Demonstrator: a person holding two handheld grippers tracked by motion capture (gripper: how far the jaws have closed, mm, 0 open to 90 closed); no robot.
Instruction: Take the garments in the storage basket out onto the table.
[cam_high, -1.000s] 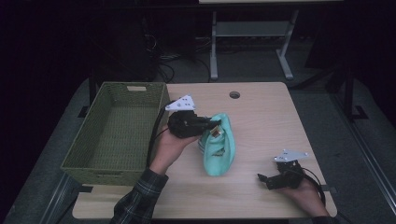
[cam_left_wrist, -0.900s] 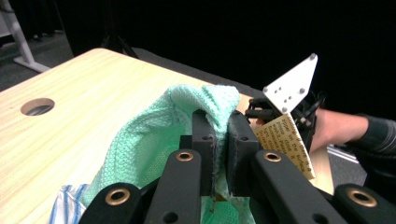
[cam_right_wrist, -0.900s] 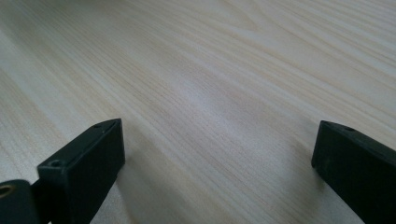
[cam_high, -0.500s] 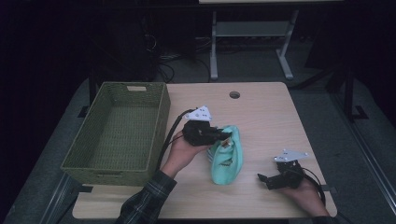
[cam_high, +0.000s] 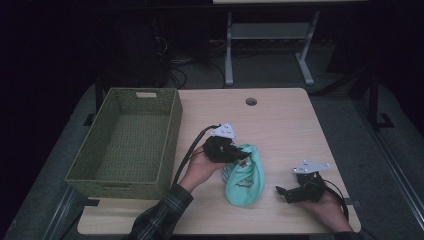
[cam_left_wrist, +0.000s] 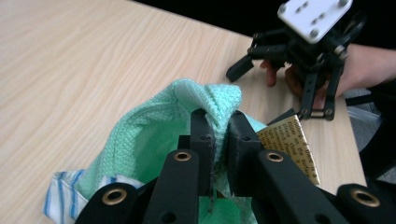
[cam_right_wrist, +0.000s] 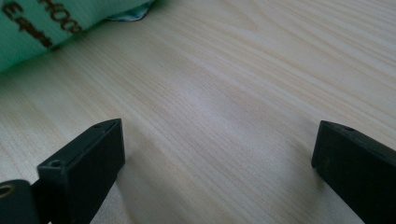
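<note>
A mint-green knitted cloth (cam_high: 245, 180) with dark lettering lies on the wooden table (cam_high: 280, 125) in front of the middle. My left gripper (cam_high: 242, 154) is shut on its upper edge. In the left gripper view a fold of the green cloth (cam_left_wrist: 149, 130) is pinched between the two jaws of my left gripper (cam_left_wrist: 217, 135). A beige printed tag (cam_left_wrist: 290, 142) and a blue-striped lining (cam_left_wrist: 60, 200) show beside it. My right gripper (cam_high: 284, 194) rests open on the table at the front right. In its own view my right gripper (cam_right_wrist: 217, 154) stands wide over bare wood, the green cloth (cam_right_wrist: 37, 23) farther off.
A green woven basket (cam_high: 172, 135), nothing visible inside it, stands on the left part of the table. A round cable hole (cam_high: 251, 101) is near the far edge. The left gripper's cable runs along the basket's right wall. Beyond the table stand desk legs and cables on the floor.
My left gripper has moved right and down toward the table's front with the green cloth, which now lies lower on the table. The right gripper has stayed put.
</note>
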